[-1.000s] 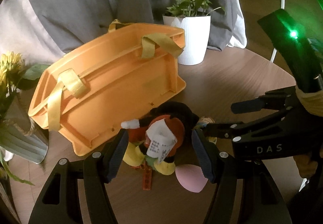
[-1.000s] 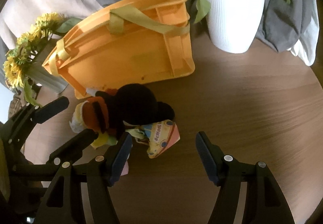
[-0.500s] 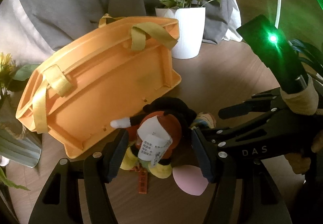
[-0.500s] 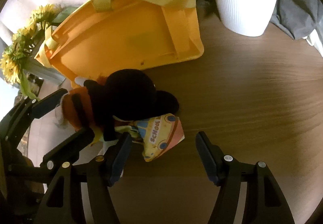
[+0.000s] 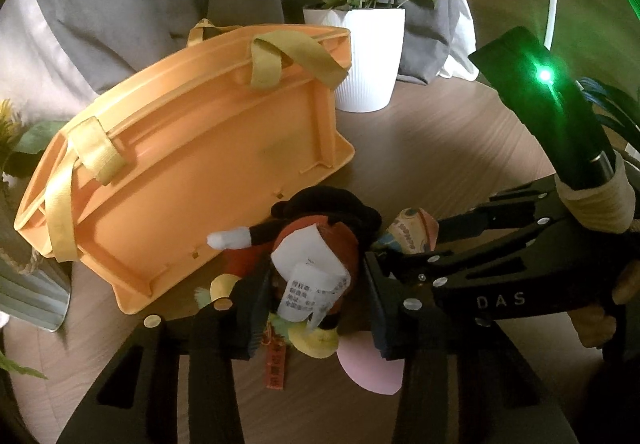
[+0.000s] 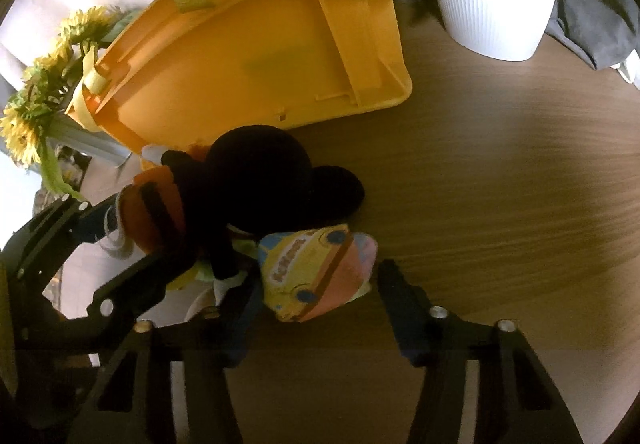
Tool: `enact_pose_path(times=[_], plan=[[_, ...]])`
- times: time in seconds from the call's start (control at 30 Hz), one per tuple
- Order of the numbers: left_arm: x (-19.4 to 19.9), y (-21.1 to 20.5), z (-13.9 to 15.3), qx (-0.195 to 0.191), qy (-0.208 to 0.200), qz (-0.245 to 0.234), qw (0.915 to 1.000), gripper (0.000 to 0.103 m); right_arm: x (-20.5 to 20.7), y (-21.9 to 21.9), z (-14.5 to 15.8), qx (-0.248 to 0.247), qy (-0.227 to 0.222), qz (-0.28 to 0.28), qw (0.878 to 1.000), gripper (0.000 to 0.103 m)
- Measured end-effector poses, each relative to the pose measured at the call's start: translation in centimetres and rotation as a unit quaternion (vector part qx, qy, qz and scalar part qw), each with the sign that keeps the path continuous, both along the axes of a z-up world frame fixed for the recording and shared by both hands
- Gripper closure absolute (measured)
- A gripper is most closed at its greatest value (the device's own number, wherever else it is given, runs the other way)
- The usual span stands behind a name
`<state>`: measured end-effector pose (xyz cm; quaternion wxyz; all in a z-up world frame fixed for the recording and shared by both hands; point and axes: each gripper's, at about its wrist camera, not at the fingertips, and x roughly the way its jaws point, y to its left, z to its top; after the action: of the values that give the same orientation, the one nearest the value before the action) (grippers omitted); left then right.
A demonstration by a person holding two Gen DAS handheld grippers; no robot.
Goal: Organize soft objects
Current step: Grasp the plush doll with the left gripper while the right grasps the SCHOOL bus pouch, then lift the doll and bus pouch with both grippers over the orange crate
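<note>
The left hand-held gripper (image 5: 312, 304) has just closed onto the black-and-orange plush doll (image 5: 320, 240) on the wooden counter (image 6: 500, 184) near the orange fabric basket (image 5: 192, 180), ready for lifting, while the right hand-held gripper (image 6: 316, 298) stays apart around the small school-bus-print soft toy (image 6: 316, 280).

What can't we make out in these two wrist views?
- Plush toy face: left wrist view, covered by its white label; right wrist view, lost in shadow.
- Orange basket interior: tipped, only its underside shows in both views.
- School-bus soft toy: left wrist view, mostly behind the right gripper.
- Left gripper contact with the plush: fingers flank it, squeeze unclear.
- Sunflowers: cut by the fisheye edge.
</note>
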<state>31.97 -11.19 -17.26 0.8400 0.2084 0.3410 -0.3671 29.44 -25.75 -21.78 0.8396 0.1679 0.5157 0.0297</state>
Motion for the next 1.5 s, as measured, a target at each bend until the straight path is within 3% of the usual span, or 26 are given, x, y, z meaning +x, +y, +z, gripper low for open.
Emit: enact_pose_path(times=[0.33, 0.9, 1.5], plan=[[-0.7, 0.8, 1.3, -0.037, 0.0, 0.043, 0.9984, 0.064, -1.1, -0.2, 1.4, -0.015, -0.015, -0.03, 0.999, 0.054], [-2.0, 3.9, 6.1, -0.122, -0.024, 0.088, 0.9883, 0.064, -3.5, 0.8, 8.2, -0.056, -0.087, -0.043, 0.994, 0.054], [-3.1, 8.6, 11.4, -0.176, -0.101, 0.137, 0.9697, 0.064, -2.9, 3.8, 13.2, -0.068, -0.155, -0.019, 0.985, 0.054]])
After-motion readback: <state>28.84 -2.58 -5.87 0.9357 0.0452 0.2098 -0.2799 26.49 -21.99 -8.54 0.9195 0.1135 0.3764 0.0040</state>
